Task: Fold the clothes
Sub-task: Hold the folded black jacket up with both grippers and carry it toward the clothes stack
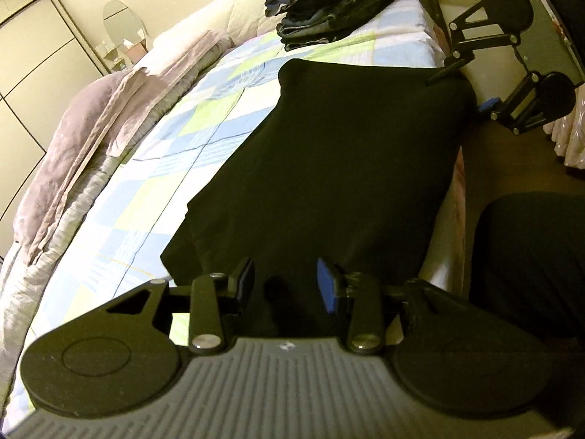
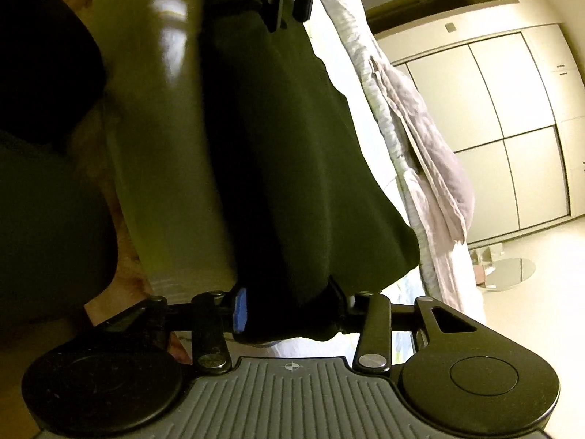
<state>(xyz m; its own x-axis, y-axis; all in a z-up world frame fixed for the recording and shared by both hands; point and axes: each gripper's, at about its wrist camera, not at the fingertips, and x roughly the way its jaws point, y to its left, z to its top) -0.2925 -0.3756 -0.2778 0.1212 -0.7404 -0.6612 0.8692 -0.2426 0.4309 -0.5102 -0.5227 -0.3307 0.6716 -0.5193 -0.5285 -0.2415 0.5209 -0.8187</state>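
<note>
A black garment [image 1: 329, 168] lies flat and lengthwise on the checked bedsheet [image 1: 146, 190], near the bed's right edge. My left gripper [image 1: 286, 283] is open over its near end, a finger on either side of a small rise in the cloth. My right gripper [image 1: 464, 89] is at the far right corner, open, with the corner between its fingers. In the right wrist view the black garment [image 2: 292, 146] runs from the right gripper [image 2: 289, 303], where bunched cloth fills the gap, up to the left gripper [image 2: 289, 0].
A stack of folded dark clothes [image 1: 321, 3] sits at the far end of the bed. A rumpled mauve duvet [image 1: 109, 117] lies along the left side. A person's dark-clad leg [image 1: 530, 256] stands beside the bed. Wardrobe doors [image 2: 493, 109] and an oval mirror [image 2: 512, 267] lie beyond.
</note>
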